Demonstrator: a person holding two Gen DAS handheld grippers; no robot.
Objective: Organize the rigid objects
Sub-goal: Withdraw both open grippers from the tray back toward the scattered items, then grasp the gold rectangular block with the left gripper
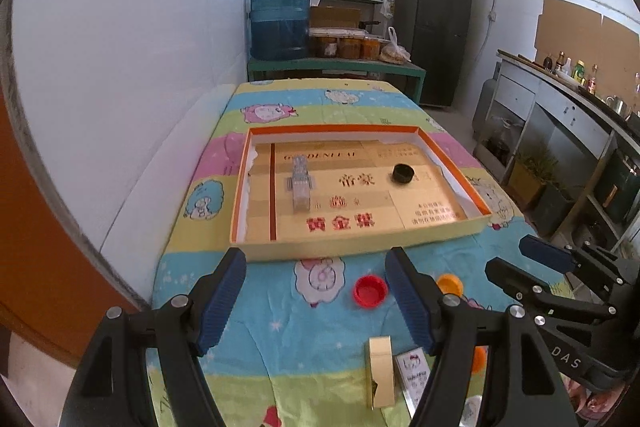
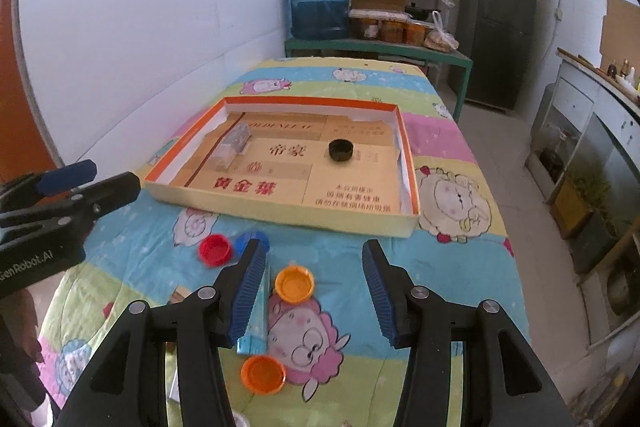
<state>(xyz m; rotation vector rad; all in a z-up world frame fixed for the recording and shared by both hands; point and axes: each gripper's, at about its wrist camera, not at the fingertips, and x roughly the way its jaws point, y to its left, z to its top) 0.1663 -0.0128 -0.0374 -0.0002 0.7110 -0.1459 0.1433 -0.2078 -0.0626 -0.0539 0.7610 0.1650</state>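
Nearest the left wrist camera, the left gripper (image 1: pixel 316 263) hangs over the cartoon-sheep quilt (image 1: pixel 280 311) with its jaws apart and nothing between them. Just past its right finger lie a red bottle cap (image 1: pixel 370 290) and a partly hidden orange cap (image 1: pixel 450 283). Beneath that finger sit a gold box (image 1: pixel 381 371) and a small white carton (image 1: pixel 414 379).

The right gripper (image 2: pixel 314 249) also stands with its jaws apart, gripping nothing. An orange cap (image 2: pixel 294 283) lies on the quilt between its fingers. A light-blue carton (image 2: pixel 256 323) runs along under its left finger. A second orange cap (image 2: pixel 263 373) lies nearer the camera.

Only the right wrist view shows a blue cap (image 2: pixel 244 241) beside the red cap (image 2: pixel 215 249), half covered by the left fingertip. Only the left wrist view shows the gold box.

Beyond the loose caps lies a shallow orange-rimmed cardboard tray (image 1: pixel 452 163), lined with gold printed card. In it rest a black cap (image 1: pixel 402 173) toward the right and a clear plastic case (image 1: pixel 301 187) toward the left, well apart.

Behind the table a blue water jug (image 1: pixel 280 19) stands on a green bench (image 1: pixel 336 66), beside shelves and a dark refrigerator (image 1: pixel 434 27).
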